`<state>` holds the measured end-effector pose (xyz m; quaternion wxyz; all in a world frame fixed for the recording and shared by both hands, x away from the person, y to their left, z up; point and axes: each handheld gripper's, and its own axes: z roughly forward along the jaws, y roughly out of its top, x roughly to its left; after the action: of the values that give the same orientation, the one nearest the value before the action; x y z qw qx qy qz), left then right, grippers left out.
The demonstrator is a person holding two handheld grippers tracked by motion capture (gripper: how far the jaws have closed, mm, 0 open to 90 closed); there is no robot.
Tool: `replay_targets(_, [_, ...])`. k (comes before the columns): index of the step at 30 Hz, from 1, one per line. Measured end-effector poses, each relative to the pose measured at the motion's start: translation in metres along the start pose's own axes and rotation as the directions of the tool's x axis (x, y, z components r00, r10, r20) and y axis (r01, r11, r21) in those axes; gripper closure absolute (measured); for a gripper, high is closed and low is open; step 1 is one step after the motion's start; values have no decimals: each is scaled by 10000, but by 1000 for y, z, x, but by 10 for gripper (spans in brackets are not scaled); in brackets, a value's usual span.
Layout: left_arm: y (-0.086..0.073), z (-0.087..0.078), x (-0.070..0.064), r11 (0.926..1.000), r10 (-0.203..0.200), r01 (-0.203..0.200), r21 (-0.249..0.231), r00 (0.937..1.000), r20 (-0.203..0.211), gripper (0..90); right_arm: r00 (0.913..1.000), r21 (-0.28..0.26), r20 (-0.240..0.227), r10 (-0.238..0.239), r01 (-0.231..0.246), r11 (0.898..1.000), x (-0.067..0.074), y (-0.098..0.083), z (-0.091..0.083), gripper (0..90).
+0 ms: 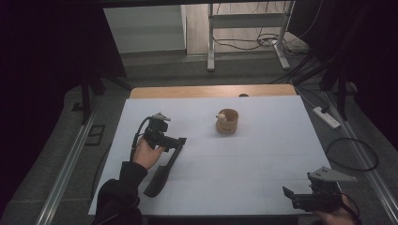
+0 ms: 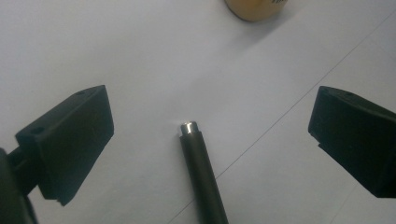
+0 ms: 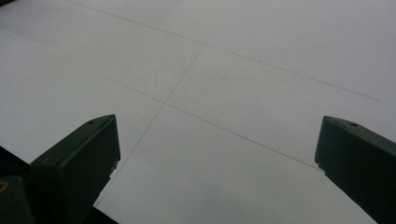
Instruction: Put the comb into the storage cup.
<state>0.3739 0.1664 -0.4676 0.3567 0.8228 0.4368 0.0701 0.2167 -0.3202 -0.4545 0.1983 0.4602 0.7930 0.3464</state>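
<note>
Left gripper point(image 1: 174, 143) sits over the left half of the white table point(image 1: 263, 140), jaws spread wide, gripping nothing. In its own view a dark cylindrical rod point(image 2: 201, 175) with a shiny tip lies on the sheet between the jaws, touching neither. Long dark tool point(image 1: 162, 173) lies near the left edge, just beside the hand. Wooden cup point(image 1: 227, 121) stands mid-table toward the far edge, open sheet all around it. Right gripper point(image 1: 293, 197) at the near right corner, jaws spread, empty. Floor beyond: cables, power strip point(image 1: 326, 117).
</note>
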Motion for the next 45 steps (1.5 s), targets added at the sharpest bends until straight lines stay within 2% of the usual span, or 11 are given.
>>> replay_targets(6, [0, 4, -2, 9997, 90, -93, 245, 9999, 129, 3, 10000, 50, 0, -10, 10, 10000, 0, 0, 1, 2])
replay_targets(10, [1, 7, -6, 9980, 365, -356, 529, 9992, -153, 63, 10000, 60, -6, -21, 22, 10000, 0, 0, 1, 3])
replay_targets(12, [1, 8, -8, 9973, 486, -478, 555, 9987, -128, 227, 10000, 71, -16, -17, 17, 10000, 0, 0, 1, 3])
replay_targets(13, [1, 8, -9, 9969, 545, -541, 575, 9985, -46, 227, 10000, 71, -16, -17, 17, 10000, 0, 0, 1, 3])
replay_targets(14, [1, 9, -10, 9965, 555, -568, 611, 9982, 225, 399, 10000, 79, -24, -22, 22, 10000, 0, 0, 1, 3])
replay_targets(16, [1, 10, -10, 9966, 485, -505, 645, 9983, 320, 458, 10000, 82, -21, -27, 27, 10000, 0, 0, 1, 3])
replay_targets(17, [1, 10, -11, 9961, 472, -499, 733, 9982, 381, 597, 10000, 85, -23, -35, 35, 10000, 0, 0, 1, 4])
replay_targets(19, [1, 12, -12, 9965, 337, -374, 745, 9982, 497, 645, 10000, 90, -23, -36, 36, 10000, 0, 0, 1, 4])
replay_targets(23, [2, 15, -13, 9952, 234, -283, 937, 9983, 527, 882, 10000, 105, -30, -43, 43, 9999, 0, 0, 1, 5])
replay_targets(35, [-5, 33, -16, 9841, 677, -725, 1624, 9971, 353, 889, 10000, 148, -33, -62, 62, 9999, 0, 0, 1, 7])
replay_targets(45, [-7, 48, -14, 9744, 750, -804, 2098, 9966, 339, 889, 10000, 194, -15, -94, 94, 9998, 0, 1, 2, 7])
